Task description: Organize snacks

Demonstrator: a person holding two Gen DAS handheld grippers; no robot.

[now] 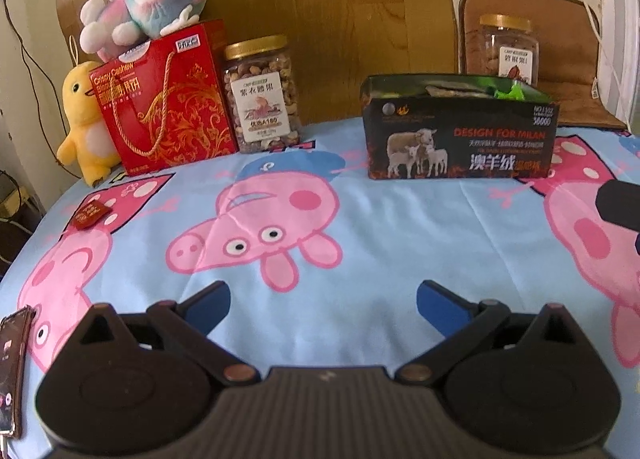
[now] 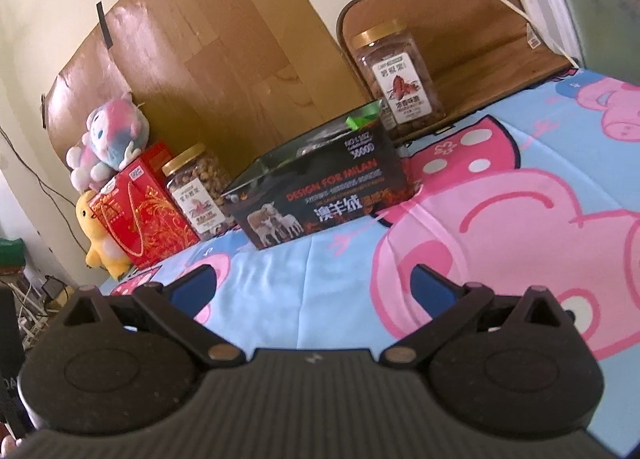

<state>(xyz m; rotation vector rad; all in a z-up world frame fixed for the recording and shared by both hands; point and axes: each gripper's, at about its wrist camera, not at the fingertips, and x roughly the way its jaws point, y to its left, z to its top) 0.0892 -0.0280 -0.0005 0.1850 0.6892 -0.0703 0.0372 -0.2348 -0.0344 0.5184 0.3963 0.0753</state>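
Hovering over the cartoon-pig tablecloth [image 1: 360, 227], the left gripper [image 1: 323, 301] stands wide and empty; the right gripper [image 2: 314, 285] is likewise spread, holding nothing. At centre right of the left view sits the dark open box [image 1: 460, 139], its contents mostly hidden by its front wall. Behind it the far nut jar [image 1: 508, 49] is blurred and half covered. Left of centre stands the near nut jar [image 1: 262, 95] beside the red gift bag [image 1: 168, 107]. A small red packet [image 1: 90, 214] lies at left; a phone [image 1: 12, 371] is cut off lower left.

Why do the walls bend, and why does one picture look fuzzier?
Fisheye lenses bow the edges in both views. The left wrist view is fairly sharp on the black cardboard sheep box; the right wrist view is tilted and softer, blurring the gold-lidded clear plastic nut jar at the back.
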